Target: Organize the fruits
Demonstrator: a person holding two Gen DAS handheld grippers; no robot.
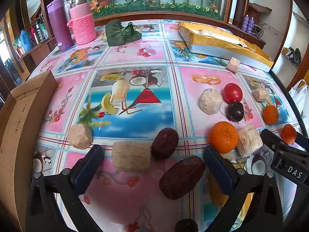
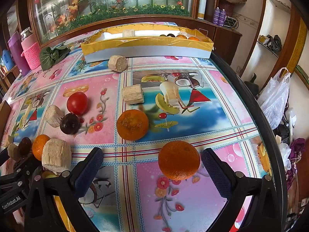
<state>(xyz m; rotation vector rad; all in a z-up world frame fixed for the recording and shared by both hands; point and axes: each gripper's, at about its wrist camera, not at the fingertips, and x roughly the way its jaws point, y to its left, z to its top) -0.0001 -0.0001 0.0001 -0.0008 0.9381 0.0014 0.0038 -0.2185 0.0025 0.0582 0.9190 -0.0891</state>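
Fruits lie scattered over the worktop, which wears a glossy cloth printed with pink and blue fruit squares. Largest of the loose things is the yellow-lined tray at the far edge, at 12 o'clock in the right wrist view, with a pale block and a few oranges and dark fruits inside. A brown cardboard box stands at 9 o'clock in the left wrist view.

The right gripper points down at the worktop with its fingers wide apart; an orange sits between them, close to the right finger, and whether it touches I cannot tell. A second orange lies beyond it at 12 o'clock, a red tomato at 10 o'clock, and a dark round fruit just beside the tomato.

The left gripper is likewise spread wide. Between its fingers lie a pale cut block and a dark brown oblong fruit, neither clamped. Another brown fruit sits just beyond at 12 o'clock, touching the block. Outside the right finger, at 2 o'clock, a third orange rests against a pale cylinder.
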